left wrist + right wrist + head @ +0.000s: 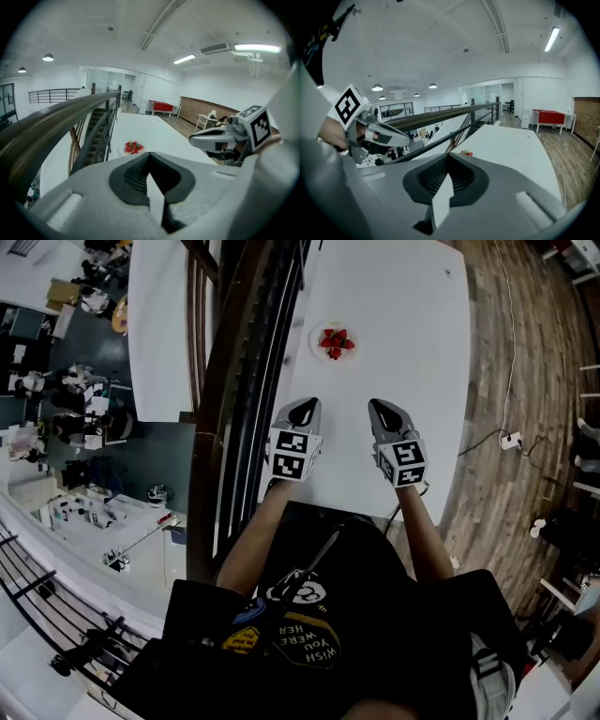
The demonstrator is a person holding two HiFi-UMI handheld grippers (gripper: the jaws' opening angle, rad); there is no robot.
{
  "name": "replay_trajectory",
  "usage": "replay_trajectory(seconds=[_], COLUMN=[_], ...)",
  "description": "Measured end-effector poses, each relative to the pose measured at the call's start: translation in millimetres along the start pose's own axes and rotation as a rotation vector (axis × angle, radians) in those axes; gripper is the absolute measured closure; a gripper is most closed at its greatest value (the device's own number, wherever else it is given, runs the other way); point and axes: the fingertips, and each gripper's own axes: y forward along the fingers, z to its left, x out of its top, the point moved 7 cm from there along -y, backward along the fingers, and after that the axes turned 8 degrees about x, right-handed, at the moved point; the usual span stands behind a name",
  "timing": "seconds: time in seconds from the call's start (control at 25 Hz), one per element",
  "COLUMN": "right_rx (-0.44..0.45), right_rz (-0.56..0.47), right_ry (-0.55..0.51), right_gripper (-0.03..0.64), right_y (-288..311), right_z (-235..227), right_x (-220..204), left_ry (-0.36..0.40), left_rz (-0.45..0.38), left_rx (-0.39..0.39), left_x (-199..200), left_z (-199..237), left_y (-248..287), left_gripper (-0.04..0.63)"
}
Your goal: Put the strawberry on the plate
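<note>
**Red fruit plated, claws idle**

Red strawberries sit heaped on the small white plate, toward the far end of the white surface. I can see no berry lying loose, so the task looks finished. The left claw and right claw are both closed on nothing, well apart from the plate, at the near edge.

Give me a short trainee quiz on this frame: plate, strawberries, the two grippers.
1. True or false: the strawberries lie on the plate.
2. What do the left gripper and right gripper hold? A: a strawberry each. B: nothing. C: the plate.
3. Fill in: both grippers' jaws are ___.
Key: 1 true; 2 B; 3 shut.
</note>
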Motion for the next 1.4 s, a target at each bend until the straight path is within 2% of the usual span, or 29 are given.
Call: replay_trajectory(seconds=[0.12, 0.24, 0.4, 0.6, 0.76, 1.04, 1.4], right_rx=[0.014, 0.032, 0.053, 0.061, 0.089, 0.11, 0.128], right_rz=[-0.045, -0.059, -0.068, -0.118, -0.137, -0.183, -0.207], right_ry=[0.026, 0.006, 0.02, 0.051, 0.095, 0.07, 0.088], right_gripper=[0.614, 0.614, 0.614, 0.614, 0.614, 0.614, 0.614], right_y=[-36, -66, -103, -146, -149, -164, -163], right_z=[16, 29, 52, 71, 73, 85, 79], right_x=[1, -5, -22, -33, -31, -10, -7], left_ry=[0.02, 0.018, -0.016, 0.022, 0.035, 0.035, 0.014], left_rz=[-0.062, -0.135, -0.112, -0.143, -0.18, -0.239, -0.24], left_rx=[0.044, 0.043, 0.013, -0.024, -0.047, -0.057, -0.038], left_x=[2, 3, -28, -41, -26, -11, -11], left_z=[-20, -44, -75, -116, -122, -131, -121], left_y=[-28, -56, -85, -121, -123, -137, -132], left_gripper=[0.594, 0.594, 0.594, 0.594, 0.594, 0.594, 0.593])
